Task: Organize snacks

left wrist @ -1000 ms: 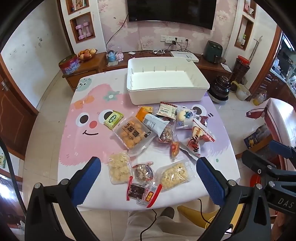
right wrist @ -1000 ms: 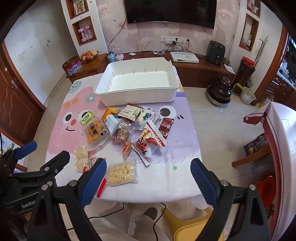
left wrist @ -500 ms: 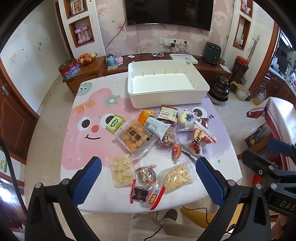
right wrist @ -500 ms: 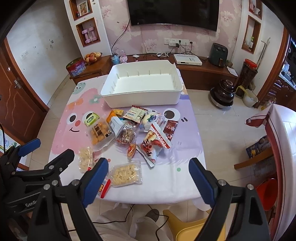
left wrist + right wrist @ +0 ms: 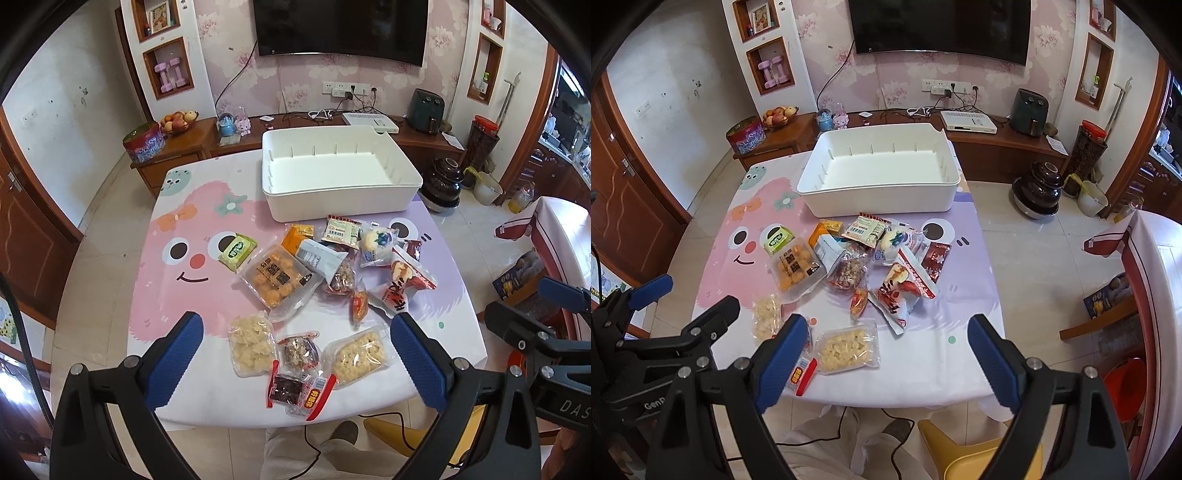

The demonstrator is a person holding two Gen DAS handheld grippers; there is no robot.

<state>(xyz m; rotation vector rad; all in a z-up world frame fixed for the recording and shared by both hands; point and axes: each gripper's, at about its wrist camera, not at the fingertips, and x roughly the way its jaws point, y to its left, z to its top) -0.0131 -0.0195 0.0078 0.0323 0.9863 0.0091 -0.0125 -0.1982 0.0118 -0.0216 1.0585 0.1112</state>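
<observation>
Several snack packets lie in a loose heap on the cartoon-print table: a large bag of orange puffs, a green packet, a red-and-white packet, a clear pack of pale puffs and others. An empty white bin stands at the table's far side; it also shows in the right wrist view. My left gripper is open and empty, held above the table's near edge. My right gripper is open and empty, above the near right part of the table.
A wooden sideboard with a fruit bowl and a tin stands behind the table. A dark pot and a pale bucket sit on the floor at right. A yellow stool and the person's legs are below the near edge.
Both grippers have risen and pulled back slightly, so the table and bin sit lower and farther in view. The jaws stay open. No snack has moved.
</observation>
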